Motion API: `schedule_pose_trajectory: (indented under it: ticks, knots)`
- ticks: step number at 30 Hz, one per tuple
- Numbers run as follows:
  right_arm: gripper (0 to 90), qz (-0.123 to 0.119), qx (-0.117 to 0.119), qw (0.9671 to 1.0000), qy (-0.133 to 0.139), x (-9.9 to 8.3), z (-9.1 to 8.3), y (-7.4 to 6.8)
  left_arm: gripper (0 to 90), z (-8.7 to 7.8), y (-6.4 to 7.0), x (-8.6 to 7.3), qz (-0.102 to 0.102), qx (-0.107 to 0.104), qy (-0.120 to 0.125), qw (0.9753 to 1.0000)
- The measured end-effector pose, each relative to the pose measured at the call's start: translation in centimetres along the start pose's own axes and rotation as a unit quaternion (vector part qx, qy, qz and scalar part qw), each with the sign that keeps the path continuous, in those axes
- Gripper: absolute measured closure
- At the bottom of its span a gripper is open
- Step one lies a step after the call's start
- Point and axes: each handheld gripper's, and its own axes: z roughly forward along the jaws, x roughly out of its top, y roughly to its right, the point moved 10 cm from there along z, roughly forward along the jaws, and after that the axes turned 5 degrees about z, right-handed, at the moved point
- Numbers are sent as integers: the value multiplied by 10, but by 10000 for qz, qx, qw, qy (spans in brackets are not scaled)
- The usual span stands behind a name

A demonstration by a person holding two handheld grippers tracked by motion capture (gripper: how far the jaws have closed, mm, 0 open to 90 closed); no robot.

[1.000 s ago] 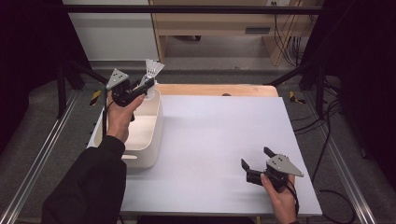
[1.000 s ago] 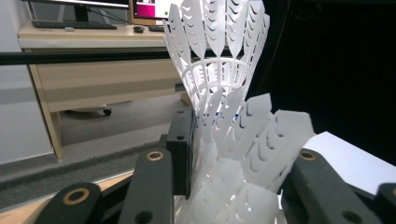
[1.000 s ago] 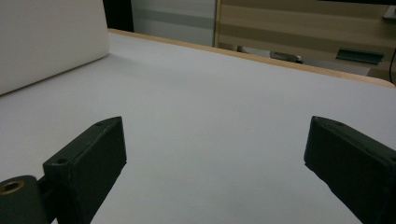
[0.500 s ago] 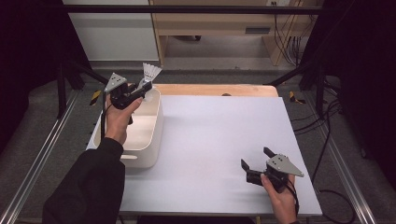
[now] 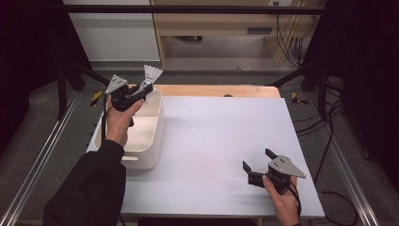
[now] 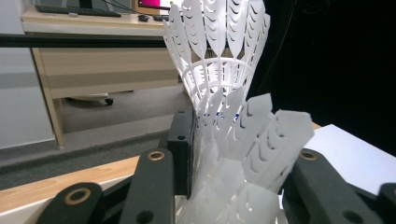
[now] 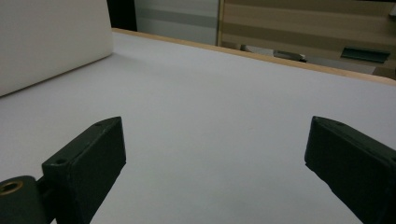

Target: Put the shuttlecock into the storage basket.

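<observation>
In the high view, a white shuttlecock [image 5: 151, 75] is held by the left gripper [image 5: 141, 91] above the far end of the white bin [image 5: 147, 141]; its long axis is tilted, the feather skirt pointing up and away. The right gripper [image 5: 256, 165] is rested wide open near the table [image 5: 221, 132] front. In the left gripper view, stacked shuttlecocks [image 6: 229, 116] are clamped between the jaws, skirts pointing upward. In the right gripper view, the jaws are spread wide over bare table.

no text, label or number can be read

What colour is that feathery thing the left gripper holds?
The shuttlecock is white, clearest in the left gripper view.
</observation>
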Motion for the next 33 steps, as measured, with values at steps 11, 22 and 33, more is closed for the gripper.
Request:
schedule_pose_trajectory:
  ticks: [11, 22, 33]
  knots:
    - [60, -3, 53, 10000, -16, 0, 0, -1, 650, 3, 0, -4, -26, -31, -61, 10000]
    - [53, -4, 70, 10000, -29, -1, 1, -2, 650, 7, 5, -10, 80, -108, -218, 9997]
    - [52, 0, 86, 10000, -47, -2, 1, -3, 650, 9, 5, -17, 174, -95, -391, 9990]
